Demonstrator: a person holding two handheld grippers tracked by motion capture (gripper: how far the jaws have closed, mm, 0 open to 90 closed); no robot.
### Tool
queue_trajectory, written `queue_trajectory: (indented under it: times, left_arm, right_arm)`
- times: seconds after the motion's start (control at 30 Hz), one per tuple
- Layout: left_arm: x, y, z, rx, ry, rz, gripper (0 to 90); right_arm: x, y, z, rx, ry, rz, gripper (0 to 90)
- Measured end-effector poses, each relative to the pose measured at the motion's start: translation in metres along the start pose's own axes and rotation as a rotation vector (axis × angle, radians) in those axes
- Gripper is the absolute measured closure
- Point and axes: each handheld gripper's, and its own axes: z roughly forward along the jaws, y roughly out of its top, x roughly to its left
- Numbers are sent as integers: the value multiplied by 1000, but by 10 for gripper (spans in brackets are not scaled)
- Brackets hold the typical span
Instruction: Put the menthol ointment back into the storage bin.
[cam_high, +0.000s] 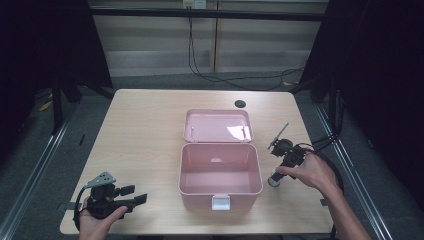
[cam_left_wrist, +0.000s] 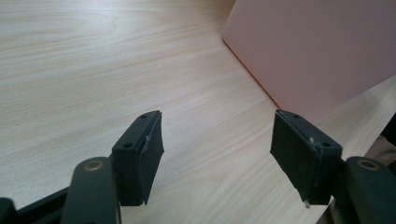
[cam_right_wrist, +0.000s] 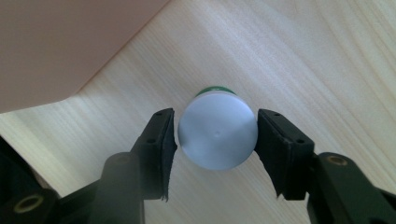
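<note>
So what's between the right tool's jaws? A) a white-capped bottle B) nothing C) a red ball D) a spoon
A: the right gripper view shows the right tool with its jaws on either side of a round white cap, green bottle showing just beneath.

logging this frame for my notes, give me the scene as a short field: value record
table: light wood table
box: pink storage box, lid open and laid back, looks empty inside
bottle: small white-capped bottle with green below the cap, upright on the table right of the box
right claw: jaws astride the cap, contact unclear
left claw: open, near the table's front left, holding nothing
</note>
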Motion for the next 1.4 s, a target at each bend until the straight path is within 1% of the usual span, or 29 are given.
queue_trajectory:
  times: [0.1,0.13,0.17,0.2,0.3,0.33,0.4,0.53,0.6,0.63,0.77,0.83,0.9,1.0,1.03,1.07,1.13,1.2,1.23,1.3,1.37,1.4]
  left_arm:
    - [-1,0,1,1,-3,-4,342]
    - [-1,0,1,1,-6,-3,343]
    - [-1,0,1,1,-6,-2,343]
    - [-1,0,0,0,-6,3,343]
    - [0,0,0,-3,-2,-2,343]
    - [1,0,0,-3,-2,0,343]
    - [0,0,-1,-7,-6,-8,343]
    - [0,0,0,-6,-4,-8,342]
    - [0,0,0,-6,-4,-6,343]
    - [0,0,0,-5,-5,-5,343]
    - [0,0,0,-3,-5,-4,343]
    - [0,0,0,1,-6,-4,343]
    - [-1,0,1,1,-7,-6,340]
    - [0,0,1,1,-6,-6,341]
    - [0,0,0,1,-6,-4,340]
    - [0,0,1,1,-6,-6,341]
    - [0,0,1,2,-6,-6,341]
    - [0,0,1,1,-6,-6,340]
    - [0,0,1,2,-6,-6,340]
    - [-1,0,1,1,-5,-8,340]
    - [0,0,1,1,-11,-7,338]
    - [0,0,1,1,-10,-6,338]
  right_arm:
    - [-2,0,3,-9,6,-1,488]
    - [-2,0,4,4,2,1,490]
    - [-2,1,5,12,9,9,491]
    - [-2,1,5,11,9,2,496]
    - [-1,2,6,8,3,-4,497]
    - [-1,2,6,12,5,1,497]
    - [0,3,7,16,2,-1,498]
    - [-1,3,7,19,0,-12,502]
    - [0,4,7,25,-9,-17,505]
    - [0,4,7,22,-4,-14,505]
    - [0,5,7,36,-6,-6,506]
    - [0,5,6,40,-9,-12,506]
    - [1,5,4,42,-11,-8,507]
    - [1,5,1,43,-4,-15,507]
    - [1,4,0,38,-11,-18,507]
    - [1,4,-1,32,-4,-18,507]
    - [2,4,-2,44,9,-17,507]
    - [3,4,-3,63,-8,-31,508]
    - [3,4,-2,70,-3,-48,508]
    - [4,4,-2,74,0,-49,508]
    - [6,5,-4,95,-4,-55,508]
    - [6,5,-4,94,-5,-60,508]
